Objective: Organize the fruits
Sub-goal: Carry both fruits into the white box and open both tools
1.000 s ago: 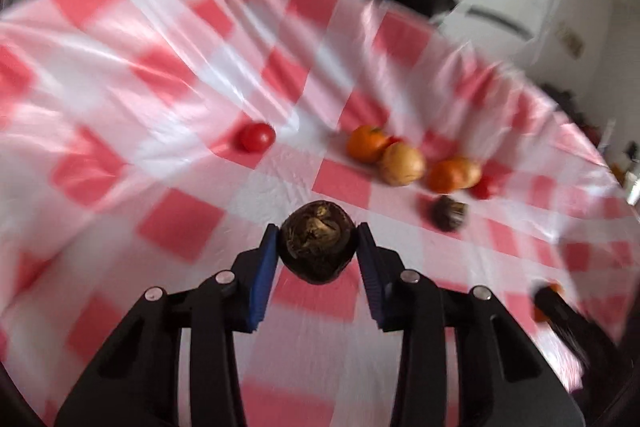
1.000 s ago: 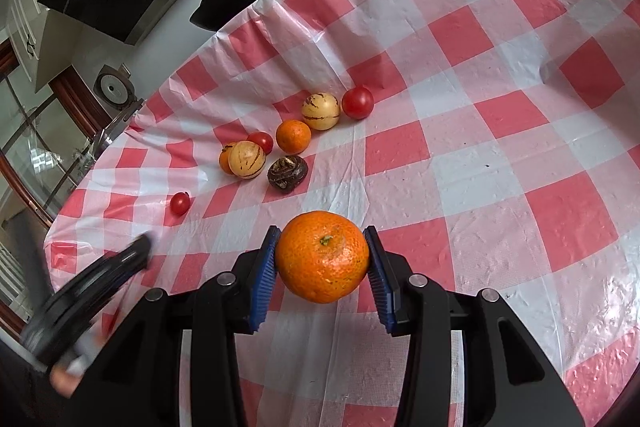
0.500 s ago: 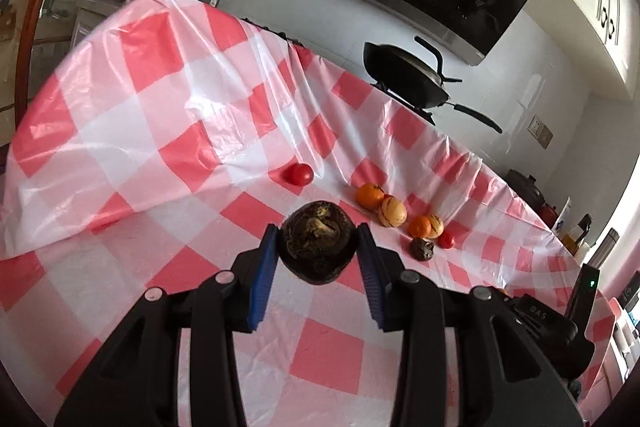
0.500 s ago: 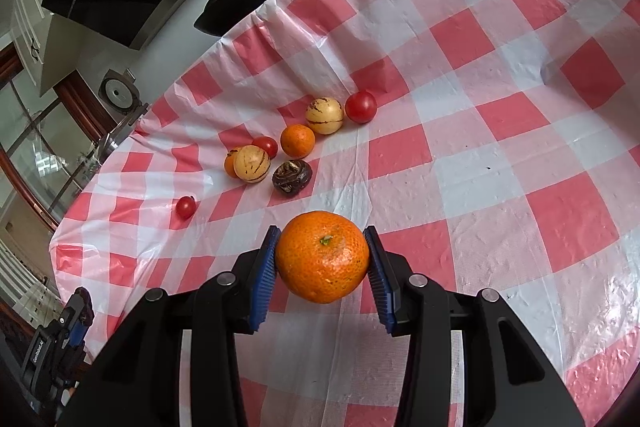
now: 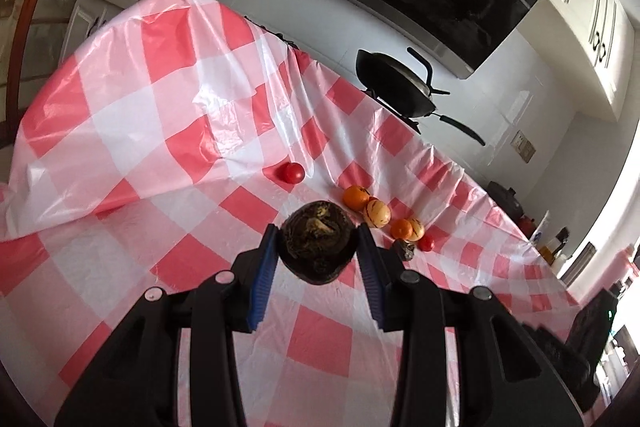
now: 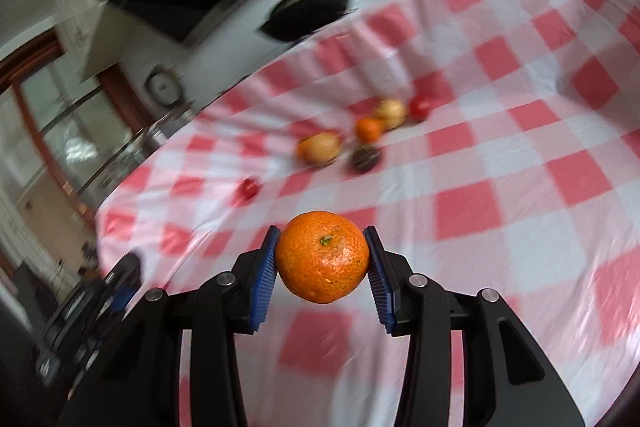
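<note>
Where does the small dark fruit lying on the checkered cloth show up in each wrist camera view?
Left wrist: the dark fruit lies right of centre, beside the left gripper's right finger, below the cluster.
Right wrist: the same fruit, blurred, sits above centre, at the cluster's near edge.
Shared landmark: the black pan beyond the cloth's far edge.

Left gripper [image 5: 318, 259]: low centre of the left wrist view, a wrinkled fruit [image 5: 318, 247] between its jaws, above the table [image 5: 120, 131].
Fruit cluster [image 5: 376, 213]: on the table right of centre, behind the jaws.
Lone tomato [image 5: 295, 173]: left of that cluster.
Pan [image 5: 396, 87]: upper right, behind the table.
Right gripper [image 6: 322, 263]: low centre, a tangerine [image 6: 322, 261] between its jaws.
</note>
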{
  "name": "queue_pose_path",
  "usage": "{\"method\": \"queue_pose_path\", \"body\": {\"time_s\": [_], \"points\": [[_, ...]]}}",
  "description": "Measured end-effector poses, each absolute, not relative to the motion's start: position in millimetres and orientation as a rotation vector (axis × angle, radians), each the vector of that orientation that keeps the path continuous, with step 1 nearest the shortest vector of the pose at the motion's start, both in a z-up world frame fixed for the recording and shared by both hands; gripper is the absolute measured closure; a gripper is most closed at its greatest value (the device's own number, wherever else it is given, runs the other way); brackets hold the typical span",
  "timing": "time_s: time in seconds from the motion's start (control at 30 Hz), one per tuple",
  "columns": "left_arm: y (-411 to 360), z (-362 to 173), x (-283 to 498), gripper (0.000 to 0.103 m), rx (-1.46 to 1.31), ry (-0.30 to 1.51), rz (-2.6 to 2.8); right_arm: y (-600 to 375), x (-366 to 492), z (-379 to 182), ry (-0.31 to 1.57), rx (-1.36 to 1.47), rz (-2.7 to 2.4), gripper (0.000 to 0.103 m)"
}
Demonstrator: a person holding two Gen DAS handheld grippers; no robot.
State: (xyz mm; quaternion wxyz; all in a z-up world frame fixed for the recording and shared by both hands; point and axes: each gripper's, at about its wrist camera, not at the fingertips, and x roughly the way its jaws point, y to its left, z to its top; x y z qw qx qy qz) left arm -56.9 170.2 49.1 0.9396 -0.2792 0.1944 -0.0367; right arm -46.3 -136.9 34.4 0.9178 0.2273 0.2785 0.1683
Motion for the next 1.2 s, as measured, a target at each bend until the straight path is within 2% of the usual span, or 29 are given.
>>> {"method": "queue_pose_path", "body": {"time_s": [0.13, 0.33, 0.7, 0.93, 1.2], "points": [[183.4, 53.5, -87.7, 0.063, -0.591, 0.364, -0.074, -103.5, -74.2, 30.8, 0.608, 0.388, 0.428, 0.061], [202.3, 55.3, -162.0, 0.063, -0.455, 0.36, -0.034, -70.5, -108.0, 32.3, 0.623, 0.337, 0.555, 0.061], [299.3, 50.4, -307.3, 0.063, -0.382, 0.392, 0.239, 23.2, -185.8, 51.2, 0.634, 0.109, 0.878, 0.061], [357.8, 14.9, -359.6, 0.063, -0.456, 0.489, 0.396, 112.4, -273.2, 43.5, 0.647, -0.209, 1.168, 0.061], [381.5, -66.2, -351.6, 0.063, -0.508, 0.782, 0.501, 208.2, -325.2, -36.6, 0.873, -0.609, 1.29, 0.06]]}}
